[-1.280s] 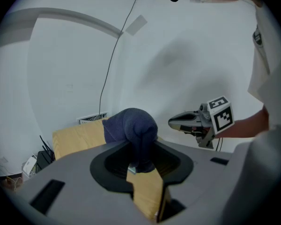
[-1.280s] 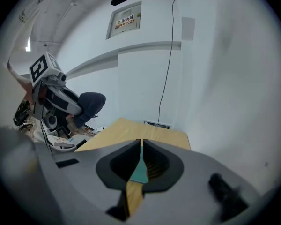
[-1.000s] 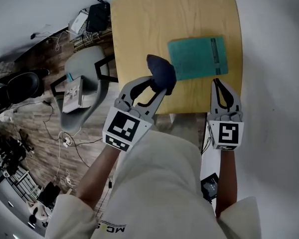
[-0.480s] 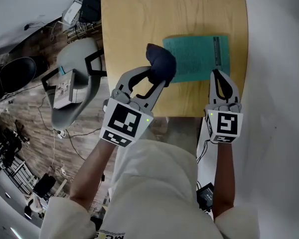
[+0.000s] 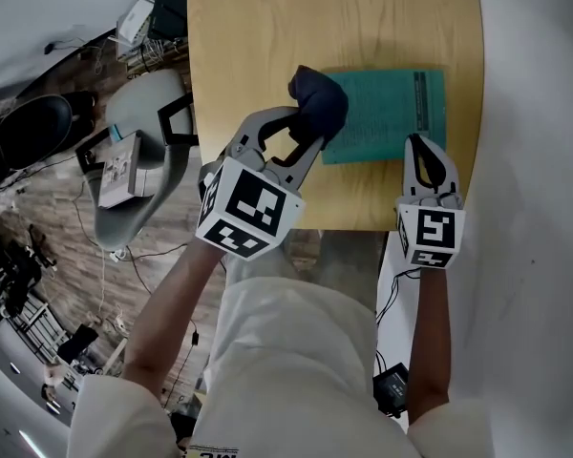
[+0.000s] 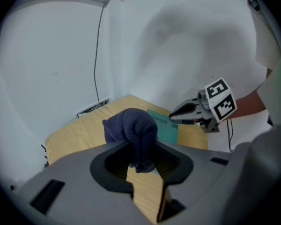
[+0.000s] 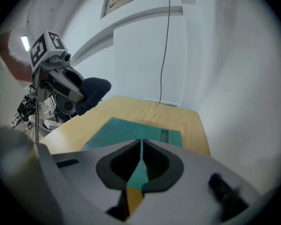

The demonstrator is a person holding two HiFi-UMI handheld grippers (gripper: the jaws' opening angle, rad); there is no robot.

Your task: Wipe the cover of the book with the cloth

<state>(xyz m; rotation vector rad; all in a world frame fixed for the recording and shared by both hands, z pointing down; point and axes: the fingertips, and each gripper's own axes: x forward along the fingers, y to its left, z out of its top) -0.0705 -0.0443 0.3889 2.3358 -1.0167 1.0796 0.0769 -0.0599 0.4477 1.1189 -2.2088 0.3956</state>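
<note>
A teal book [image 5: 387, 113] lies flat on the wooden table [image 5: 258, 46], towards its right side. A dark blue cloth [image 5: 317, 103] is bunched between the jaws of my left gripper [image 5: 307, 130], which is shut on it. The cloth hangs over the book's left edge. In the left gripper view the cloth [image 6: 131, 130] fills the jaws, with the book [image 6: 165, 125] just beyond. My right gripper [image 5: 420, 143] is shut and holds nothing. It hovers at the book's near right corner. In the right gripper view the book [image 7: 126, 131] spreads out ahead of the shut jaws.
A grey chair [image 5: 138, 160] stands left of the table with a small box [image 5: 115, 170] on it. Cables and clutter lie on the wooden floor [image 5: 48, 246] further left. The table's near edge [image 5: 353, 225] runs just under both grippers. A white wall is behind the table.
My left gripper has carried the cloth forward and to the right, from off the book's left corner to over its left edge. The right gripper has stayed near the book's near right corner.
</note>
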